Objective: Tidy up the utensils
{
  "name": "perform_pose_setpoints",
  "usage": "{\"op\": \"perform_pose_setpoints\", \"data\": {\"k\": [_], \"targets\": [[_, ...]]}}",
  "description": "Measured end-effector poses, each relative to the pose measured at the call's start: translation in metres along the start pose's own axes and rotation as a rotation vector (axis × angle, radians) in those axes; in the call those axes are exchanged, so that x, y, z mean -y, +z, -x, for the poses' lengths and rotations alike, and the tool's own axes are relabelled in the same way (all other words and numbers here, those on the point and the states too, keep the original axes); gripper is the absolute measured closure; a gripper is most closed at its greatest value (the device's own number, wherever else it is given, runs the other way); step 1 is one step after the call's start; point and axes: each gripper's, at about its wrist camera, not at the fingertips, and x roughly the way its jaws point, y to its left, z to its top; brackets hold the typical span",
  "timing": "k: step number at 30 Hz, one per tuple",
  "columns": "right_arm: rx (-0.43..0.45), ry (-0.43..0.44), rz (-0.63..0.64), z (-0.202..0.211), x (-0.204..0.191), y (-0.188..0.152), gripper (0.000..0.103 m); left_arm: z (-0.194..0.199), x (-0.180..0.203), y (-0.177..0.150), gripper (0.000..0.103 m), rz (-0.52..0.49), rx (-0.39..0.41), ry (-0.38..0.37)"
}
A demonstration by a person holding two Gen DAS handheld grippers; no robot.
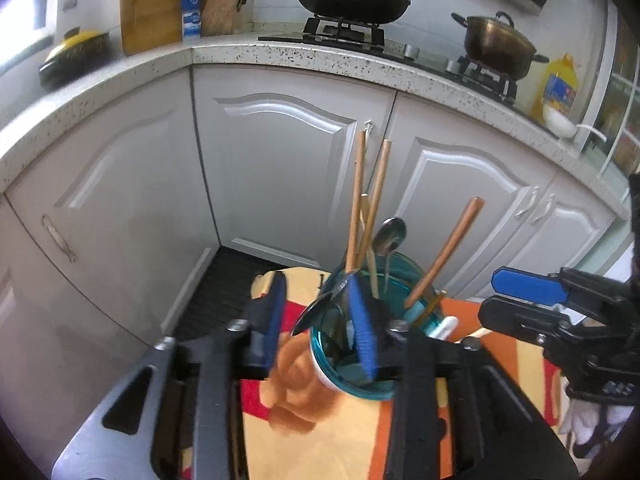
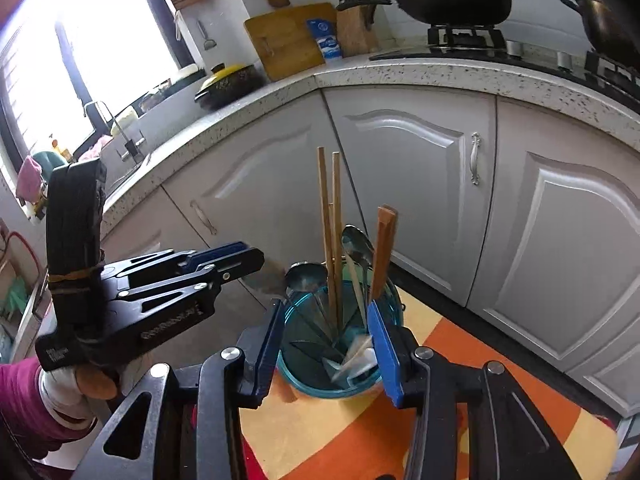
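A teal glass cup (image 1: 344, 376) stands on a patterned cloth and holds utensils: pale wooden chopsticks (image 1: 358, 200), a brown chopstick (image 1: 448, 248) and a metal spoon (image 1: 390, 234). My left gripper (image 1: 316, 324) is open just above the cup's near rim. Another spoon's bowl (image 1: 320, 308) lies loose between its pads, against the rim. In the right wrist view my right gripper (image 2: 326, 348) hangs open over the cup (image 2: 304, 380), where blurred pale utensils (image 2: 356, 356) lie. Chopsticks (image 2: 330, 220) and two spoons (image 2: 356, 244) stand upright. Each gripper appears in the other's view: right gripper (image 1: 490, 296), left gripper (image 2: 252, 252).
The cloth (image 2: 460, 360) is orange, yellow and red. White cabinet doors (image 1: 280, 168) and a speckled countertop (image 1: 304, 56) stand close behind. A wok (image 1: 352, 0), a pot (image 1: 496, 46), a cutting board (image 1: 156, 12) and an oil bottle (image 1: 558, 88) sit on it. A gloved hand (image 2: 68, 384) holds the left gripper.
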Motion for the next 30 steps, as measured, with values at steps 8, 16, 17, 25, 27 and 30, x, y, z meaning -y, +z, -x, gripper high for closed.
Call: {"op": "perform_pose_setpoints", "data": {"k": [8,16,17,25,27,30], "targets": [[0.013,-0.028,-0.041,0.022,0.002,-0.016,0.062,0.022,0.004,-0.017,0.065,0.038,-0.016,-0.02],[0.088,-0.095,-0.042,0.052,-0.014,-0.031,0.061,0.042,0.019,-0.032,0.065,0.034,-0.001,-0.01],[0.096,-0.115,-0.044,0.055,-0.017,-0.034,0.061,0.046,0.021,-0.034,0.065,0.03,0.004,-0.009],[0.11,-0.191,-0.058,0.063,-0.032,-0.054,0.059,0.068,0.034,-0.045,0.065,0.008,0.036,0.012],[0.118,-0.191,-0.068,0.065,-0.034,-0.057,0.059,0.073,0.037,-0.048,0.065,0.0,0.044,0.012],[0.123,-0.209,-0.07,0.068,-0.038,-0.059,0.059,0.079,0.039,-0.051,0.065,-0.007,0.055,0.019]]}}
